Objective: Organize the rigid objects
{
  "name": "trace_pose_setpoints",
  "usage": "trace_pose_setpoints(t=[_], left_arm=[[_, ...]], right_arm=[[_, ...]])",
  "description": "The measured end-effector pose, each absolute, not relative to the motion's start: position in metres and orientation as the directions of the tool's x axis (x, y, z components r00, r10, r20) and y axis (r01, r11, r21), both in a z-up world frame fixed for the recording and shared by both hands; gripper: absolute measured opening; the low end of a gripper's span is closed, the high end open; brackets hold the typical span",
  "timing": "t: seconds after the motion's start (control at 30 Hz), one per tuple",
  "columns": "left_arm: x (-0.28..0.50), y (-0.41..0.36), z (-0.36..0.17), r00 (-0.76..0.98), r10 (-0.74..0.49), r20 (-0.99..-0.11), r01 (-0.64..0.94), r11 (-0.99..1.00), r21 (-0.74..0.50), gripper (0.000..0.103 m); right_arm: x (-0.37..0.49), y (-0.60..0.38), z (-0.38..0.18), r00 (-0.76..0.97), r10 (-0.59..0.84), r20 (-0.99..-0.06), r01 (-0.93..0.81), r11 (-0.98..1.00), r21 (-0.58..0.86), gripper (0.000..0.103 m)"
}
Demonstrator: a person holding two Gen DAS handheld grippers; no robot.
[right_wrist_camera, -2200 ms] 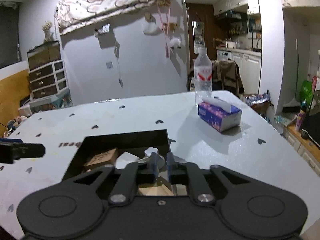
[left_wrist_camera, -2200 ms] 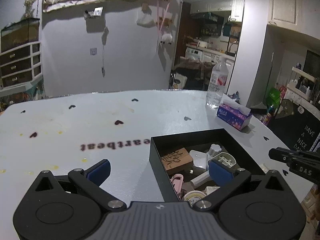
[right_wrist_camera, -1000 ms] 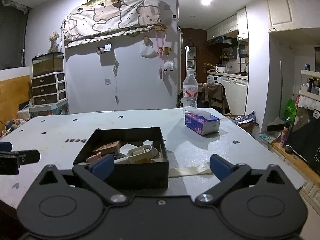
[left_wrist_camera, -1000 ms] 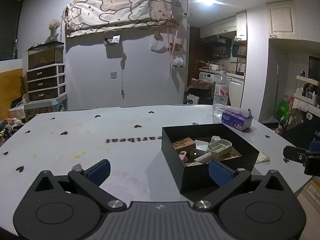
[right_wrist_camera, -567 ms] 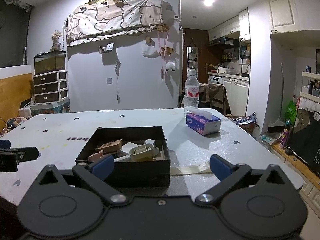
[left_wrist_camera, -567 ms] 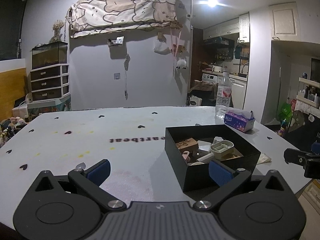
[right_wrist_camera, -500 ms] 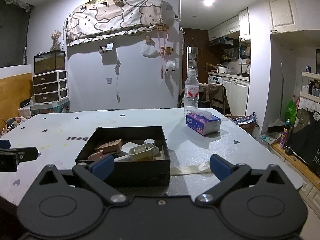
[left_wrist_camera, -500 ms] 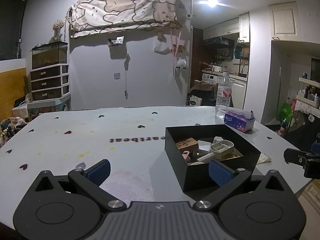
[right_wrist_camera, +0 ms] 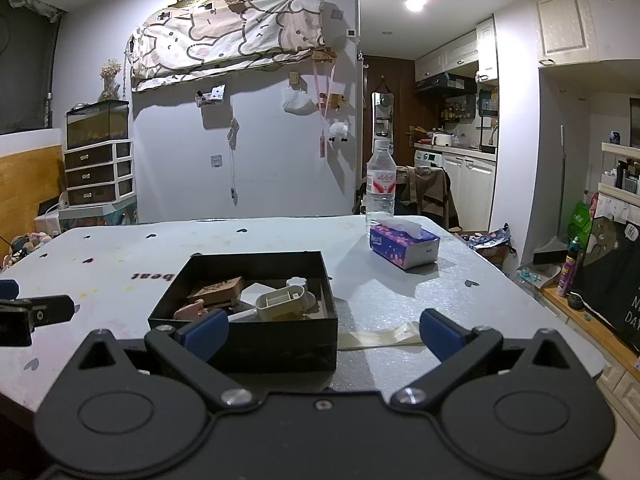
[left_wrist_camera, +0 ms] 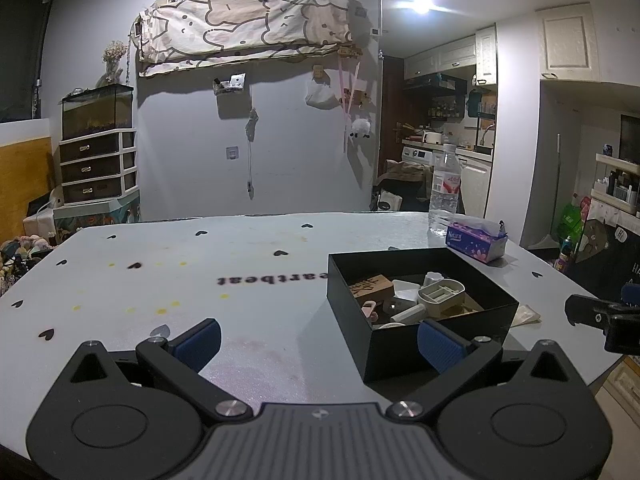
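Since both the left gripper (left_wrist_camera: 318, 338) and right gripper (right_wrist_camera: 322, 330) hang spread and empty short of the black box (right_wrist_camera: 244, 332) on the tabletop (left_wrist_camera: 160, 272), its small items (right_wrist_camera: 280, 300) already inside, the sorting appears essentially finished.

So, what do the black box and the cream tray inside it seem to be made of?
The black box looks like matte cardboard: thin straight walls, sharp corners, no shine, though thin plastic is possible. The cream tray looks like moulded plastic: smooth rounded rim, inner dividers, a slight sheen.
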State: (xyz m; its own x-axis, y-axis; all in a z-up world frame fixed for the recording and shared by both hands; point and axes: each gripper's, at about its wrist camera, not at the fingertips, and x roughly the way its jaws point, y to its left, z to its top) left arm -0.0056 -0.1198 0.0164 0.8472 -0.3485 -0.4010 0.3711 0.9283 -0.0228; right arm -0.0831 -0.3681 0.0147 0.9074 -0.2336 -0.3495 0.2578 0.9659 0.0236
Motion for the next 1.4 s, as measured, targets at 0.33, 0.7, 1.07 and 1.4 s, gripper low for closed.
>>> trace_pose_setpoints(t=[0.33,0.7,1.07,1.4], left_arm=[[-0.0057,-0.1200,0.0164,0.847,-0.348,-0.401,0.371,0.928,-0.023,0.103],[-0.0058,-0.1202,0.0163,0.847,-0.348,-0.401,0.371,0.928,-0.022,0.103],[-0.0063,-0.1200,0.0162,0.847,-0.348,-0.401,0.370,0.929,-0.023,0.103],[-0.0061,-0.1203,0.0163,0.847,-0.349,-0.401,0.371,0.928,-0.022,0.103]], right_arm=[[-0.0830,-0.3697,0.0138,0.906,-0.237,-0.352,0.261,0.965,0.022,0.103],[-0.0836,-0.3708,0.0139,0.905,-0.237,-0.352,0.261,0.965,0.022,0.103],[-0.0838,-0.3713,0.0136,0.904,-0.238,-0.354,0.262,0.965,0.019,0.103],[-0.0835,-0.3707,0.0142,0.904,-0.239,-0.355,0.263,0.965,0.019,0.103]])
